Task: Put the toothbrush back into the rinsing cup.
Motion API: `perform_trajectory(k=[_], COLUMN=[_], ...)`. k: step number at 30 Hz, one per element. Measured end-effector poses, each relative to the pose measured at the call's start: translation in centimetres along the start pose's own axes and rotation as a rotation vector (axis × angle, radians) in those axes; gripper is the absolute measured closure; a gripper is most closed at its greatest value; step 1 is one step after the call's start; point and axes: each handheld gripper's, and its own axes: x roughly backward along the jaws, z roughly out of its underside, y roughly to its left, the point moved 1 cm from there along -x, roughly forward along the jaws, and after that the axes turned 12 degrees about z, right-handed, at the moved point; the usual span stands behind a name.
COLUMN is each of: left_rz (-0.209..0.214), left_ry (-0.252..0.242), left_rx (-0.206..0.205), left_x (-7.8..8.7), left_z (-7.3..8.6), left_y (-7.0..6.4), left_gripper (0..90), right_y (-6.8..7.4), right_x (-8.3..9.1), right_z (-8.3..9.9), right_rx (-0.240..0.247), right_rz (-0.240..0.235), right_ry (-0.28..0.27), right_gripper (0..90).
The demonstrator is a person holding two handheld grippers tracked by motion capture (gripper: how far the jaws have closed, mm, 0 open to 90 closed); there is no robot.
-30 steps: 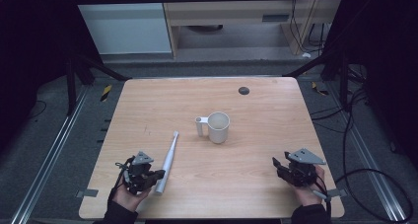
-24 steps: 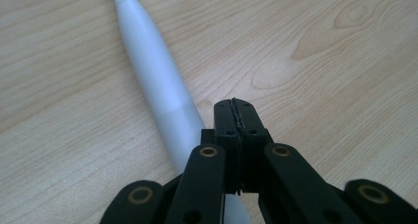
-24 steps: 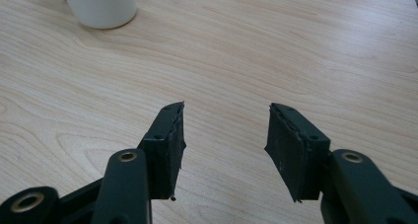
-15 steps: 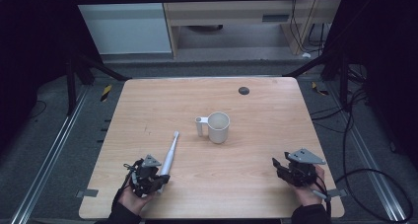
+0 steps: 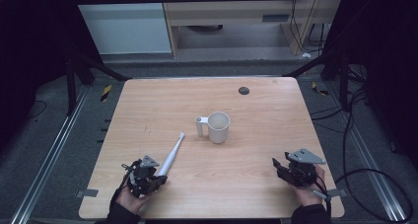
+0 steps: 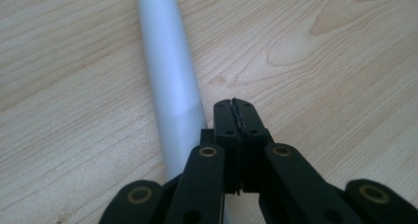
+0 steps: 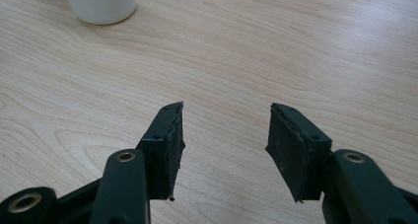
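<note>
The toothbrush (image 5: 170, 156) now lies flat beside the left gripper (image 5: 156, 178), jaws pressed together empty; right gripper (image 7: 224, 135) jaws wide.

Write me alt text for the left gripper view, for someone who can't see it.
The left tool has its two black jaws pressed shut with nothing between them, pointing across a light wooden table. A long white tapered handle lies on the wood just beside the jaws, running away toward the top of the picture.

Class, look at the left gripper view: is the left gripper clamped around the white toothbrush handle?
No: the left gripper has its jaws shut on nothing, and the white toothbrush handle lies on the table beside them.
</note>
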Motion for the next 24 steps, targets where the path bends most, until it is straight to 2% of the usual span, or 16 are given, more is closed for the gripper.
perform_trajectory(k=[2,5,12,16,19,24], left_rz=[-0.001,-0.008,-0.038,-0.071,-0.071,-0.093], left_ry=[-0.009,-0.033,-0.079,-0.107,-0.130,-0.116], left_rx=[-0.006,-0.017,-0.027,-0.036,-0.034,-0.045], left_x=[0.2,0.8,2.6,3.5,3.8,3.7], left_z=[-0.1,-0.6,-2.3,-3.6,-4.6,-6.6], left_y=[-0.1,-0.1,0.8,1.4,1.9,2.7], left_gripper=[84.1,73.2,63.8,55.1,51.5,46.4], right_y=[0.0,0.0,-0.1,-0.3,-0.4,-0.6], right_x=[0.0,0.0,-0.1,-0.2,-0.2,-0.2], right_z=[0.0,0.0,0.0,-0.1,-0.1,-0.2], right_rx=[-0.002,-0.003,-0.004,-0.010,-0.015,-0.025], right_rz=[0.000,-0.002,0.001,0.012,0.014,0.020], right_ry=[0.000,0.000,0.005,0.004,0.002,0.005], right_gripper=[47.6,47.2,46.1,44.5,44.2,43.7])
